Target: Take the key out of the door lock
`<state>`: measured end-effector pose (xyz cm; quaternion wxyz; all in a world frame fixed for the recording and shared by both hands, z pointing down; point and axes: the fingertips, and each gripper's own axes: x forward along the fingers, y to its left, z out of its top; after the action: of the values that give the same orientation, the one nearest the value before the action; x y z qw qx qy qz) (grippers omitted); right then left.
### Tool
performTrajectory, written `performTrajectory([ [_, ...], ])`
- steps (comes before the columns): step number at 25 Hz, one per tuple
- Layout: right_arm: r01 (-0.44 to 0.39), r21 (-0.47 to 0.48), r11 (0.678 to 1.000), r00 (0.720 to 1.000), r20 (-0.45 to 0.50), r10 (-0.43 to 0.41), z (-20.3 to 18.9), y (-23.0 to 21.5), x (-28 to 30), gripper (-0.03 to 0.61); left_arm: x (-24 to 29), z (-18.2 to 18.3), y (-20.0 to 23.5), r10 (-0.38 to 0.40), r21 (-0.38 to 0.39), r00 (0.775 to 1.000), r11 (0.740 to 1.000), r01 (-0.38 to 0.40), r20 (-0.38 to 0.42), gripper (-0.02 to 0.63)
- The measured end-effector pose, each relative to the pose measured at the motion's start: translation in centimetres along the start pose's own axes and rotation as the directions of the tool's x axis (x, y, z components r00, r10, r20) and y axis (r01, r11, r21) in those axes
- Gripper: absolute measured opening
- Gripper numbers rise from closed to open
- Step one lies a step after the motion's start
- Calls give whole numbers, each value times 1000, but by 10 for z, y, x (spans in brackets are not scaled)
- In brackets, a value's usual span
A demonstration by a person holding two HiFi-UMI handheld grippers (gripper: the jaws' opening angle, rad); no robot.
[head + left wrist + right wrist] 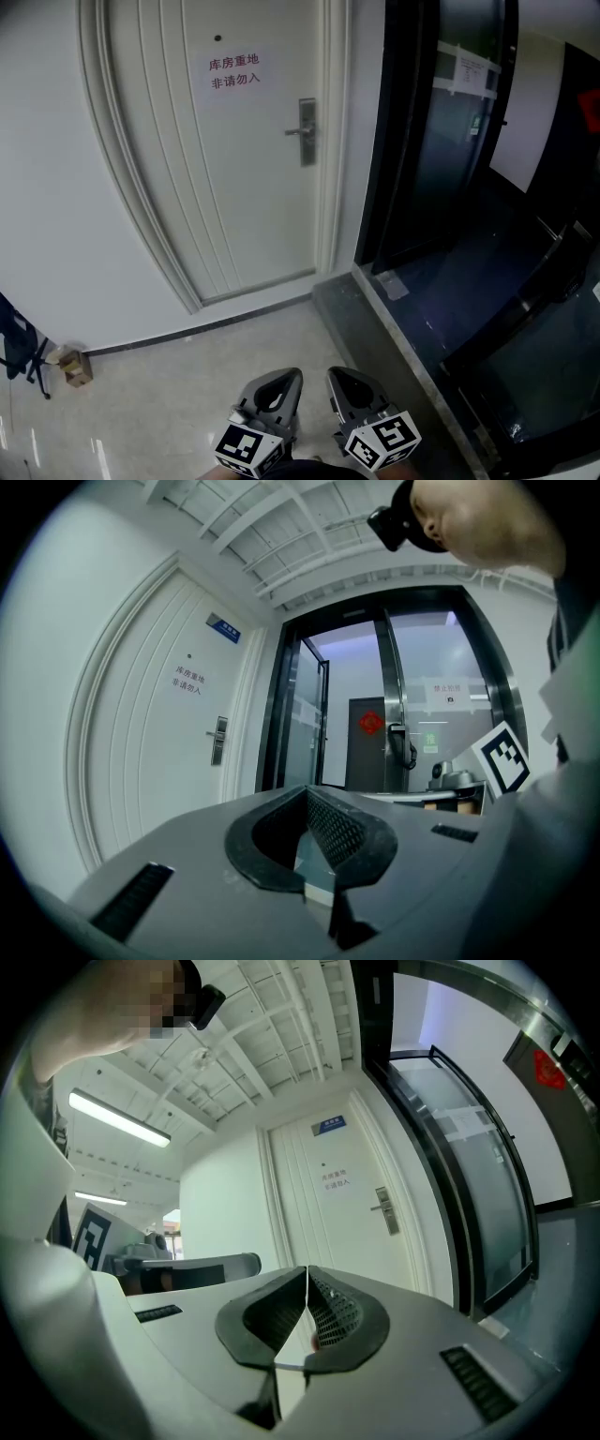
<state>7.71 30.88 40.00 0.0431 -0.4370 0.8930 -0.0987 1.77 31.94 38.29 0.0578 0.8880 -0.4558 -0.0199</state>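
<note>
- A corridor with a pale tiled floor (178,384). A white wall (47,187) holds a shut white door (244,197), and dark glass doors (441,150) stand just beside the white door's right frame.
- A paper sign (234,71) with red characters is stuck near the door's top edge, under a small dark peephole.
- The lock plate (307,133), with a lever handle pointing left, sits at the door's right edge, about halfway up the part of the door in view.
- The key would be at this plate, but it is too small to make out in any view.
- A small cardboard box (75,366) lies on the floor against the foot of the wall, well to the left of the door.
- A grey stone step (375,319) runs along the foot of the glass doors.
- The left gripper (289,375) and the right gripper (337,375) are low at the bottom edge of the head view. They are side by side, point toward the door and are well apart from the lock plate.
- In the left gripper view its fingers (342,832) are pressed together and meet in a thin line at the tips. The door and lock plate are far off to the left.
- In the right gripper view its fingers (335,1321) are likewise closed against each other. The lock plate is far off, above and to the right of the tips.
</note>
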Motion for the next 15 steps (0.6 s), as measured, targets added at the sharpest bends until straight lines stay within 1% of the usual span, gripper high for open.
performTrajectory([
  [4,7,-6,1000,1000,-10,-7,-2,-11,26,15,22,1,20,-23,4,1000,1000,23,8,6],
  [7,18,-9,1000,1000,-11,-18,2,-20,54,15,39,5,43,-36,6,999,999,36,15,6],
  [15,45,-7,999,999,6,-45,13,-42,149,15,88,19,129,-58,5,998,998,58,12,6],
])
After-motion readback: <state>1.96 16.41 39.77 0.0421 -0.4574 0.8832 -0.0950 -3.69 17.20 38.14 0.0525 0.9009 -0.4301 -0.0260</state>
